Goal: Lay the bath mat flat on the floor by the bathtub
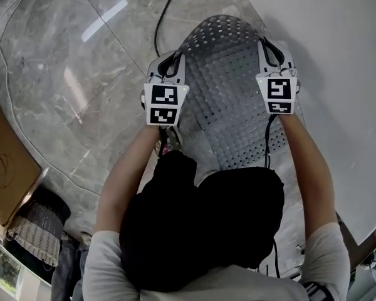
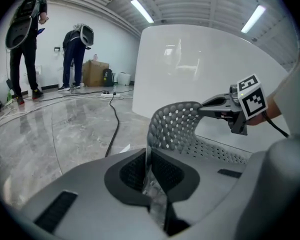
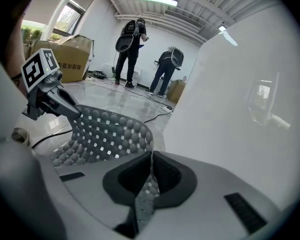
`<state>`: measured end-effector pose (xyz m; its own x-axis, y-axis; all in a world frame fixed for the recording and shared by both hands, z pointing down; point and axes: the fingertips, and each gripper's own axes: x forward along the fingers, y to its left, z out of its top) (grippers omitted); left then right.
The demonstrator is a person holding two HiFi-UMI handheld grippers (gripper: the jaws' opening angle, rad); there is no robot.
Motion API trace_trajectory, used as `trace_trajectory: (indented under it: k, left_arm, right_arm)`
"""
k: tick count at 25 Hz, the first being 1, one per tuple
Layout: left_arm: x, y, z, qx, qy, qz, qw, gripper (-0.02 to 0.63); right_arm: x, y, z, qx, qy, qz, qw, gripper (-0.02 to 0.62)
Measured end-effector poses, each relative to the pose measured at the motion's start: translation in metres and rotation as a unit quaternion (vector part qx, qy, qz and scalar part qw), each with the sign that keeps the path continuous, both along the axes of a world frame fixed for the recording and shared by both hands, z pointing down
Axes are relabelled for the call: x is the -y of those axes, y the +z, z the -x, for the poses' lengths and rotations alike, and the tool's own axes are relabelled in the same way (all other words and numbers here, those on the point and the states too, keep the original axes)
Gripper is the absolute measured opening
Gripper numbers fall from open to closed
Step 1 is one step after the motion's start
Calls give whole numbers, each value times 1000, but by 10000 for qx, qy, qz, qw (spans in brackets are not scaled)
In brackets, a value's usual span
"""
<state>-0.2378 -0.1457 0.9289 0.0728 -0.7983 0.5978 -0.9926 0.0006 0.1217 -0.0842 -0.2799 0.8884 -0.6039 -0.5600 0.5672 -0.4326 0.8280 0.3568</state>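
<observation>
Clamping opposite edges of the bath mat [image 1: 229,86], left gripper [image 1: 173,59] and right gripper [image 1: 267,49] hold it.

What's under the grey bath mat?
Grey marble floor shows through holes in the perforated grey rubber bath mat; a black cable runs toward its edge. The rest is covered.

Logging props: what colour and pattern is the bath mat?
Grey bath mat, gridded with small holes; best in head view.

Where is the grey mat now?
Middle of the head view: the mat is pinched between the left gripper and right gripper, just left of the bathtub.
</observation>
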Motion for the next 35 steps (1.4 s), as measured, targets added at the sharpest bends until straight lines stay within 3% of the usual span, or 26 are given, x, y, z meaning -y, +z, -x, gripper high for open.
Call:
trace_trajectory:
  k: [3,11,17,25,30,35]
  left_arm:
    - [-1,1,-3,54,213,-29,9998,25]
    - [-7,13,6,-164,23,138,9998,25]
    - [3,31,25,218,-74,244,9994,25]
    - [13,50,37,319,-216,422,9984,25]
    - [19,55,41,680,-213,561,9959,25]
    - [20,57,43,755,-240,623,9949,25]
  right_arm:
    - [4,7,2,51,40,-3,10000,17]
    - [18,25,32,-13,-111,93,9999,17]
    - [26,40,42,-69,-121,182,9997,17]
    - [31,55,49,-150,-31,148,9998,17]
    - [32,62,53,-139,120,135,9997,21]
    - [31,65,55,-127,195,135,9996,26]
